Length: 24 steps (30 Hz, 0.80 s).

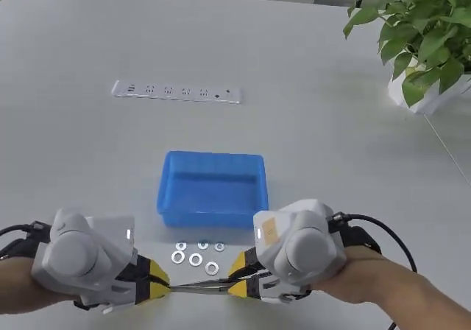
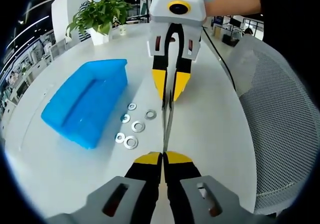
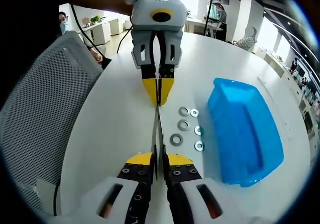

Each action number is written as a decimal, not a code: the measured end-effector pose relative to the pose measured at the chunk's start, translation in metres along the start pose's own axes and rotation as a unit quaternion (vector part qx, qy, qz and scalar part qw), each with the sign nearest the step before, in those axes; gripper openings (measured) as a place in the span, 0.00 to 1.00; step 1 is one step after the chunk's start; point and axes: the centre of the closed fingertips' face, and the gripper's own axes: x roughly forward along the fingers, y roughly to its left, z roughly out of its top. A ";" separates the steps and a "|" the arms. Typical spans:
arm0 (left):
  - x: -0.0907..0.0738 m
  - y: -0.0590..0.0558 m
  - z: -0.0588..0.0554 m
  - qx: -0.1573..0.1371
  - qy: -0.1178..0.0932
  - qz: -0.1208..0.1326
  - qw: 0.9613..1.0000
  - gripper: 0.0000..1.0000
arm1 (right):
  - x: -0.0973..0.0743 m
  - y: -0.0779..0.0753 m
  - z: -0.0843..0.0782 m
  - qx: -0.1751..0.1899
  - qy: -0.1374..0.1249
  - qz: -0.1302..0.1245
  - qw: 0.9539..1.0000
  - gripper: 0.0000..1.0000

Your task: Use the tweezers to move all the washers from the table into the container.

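Left gripper (image 1: 162, 284) pinches tweezers (image 1: 202, 286); washers (image 1: 196, 259), container (image 1: 212, 158) beyond.

Head cam looks down at table (image 1: 331, 124), gripper cams low, facing each other, share washers (image 1: 196, 259) + container (image 1: 210, 216).

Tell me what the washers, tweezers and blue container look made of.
Washers: likely steel, bright silvery glint. Tweezers: probably metal, thin grey shiny blades. Container: looks like plastic, translucent blue with a soft sheen.
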 end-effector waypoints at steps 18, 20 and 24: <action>-0.012 0.000 0.011 0.027 0.009 0.008 1.000 0.05 | 0.001 -0.003 0.005 -0.015 0.006 -0.007 1.000 0.14; -0.014 -0.001 0.013 0.027 0.009 0.008 1.000 0.05 | 0.004 -0.002 0.006 -0.016 0.008 -0.004 1.000 0.14; -0.020 -0.002 0.020 0.034 0.006 0.010 0.999 0.05 | 0.009 -0.002 0.005 -0.024 0.015 -0.004 1.000 0.14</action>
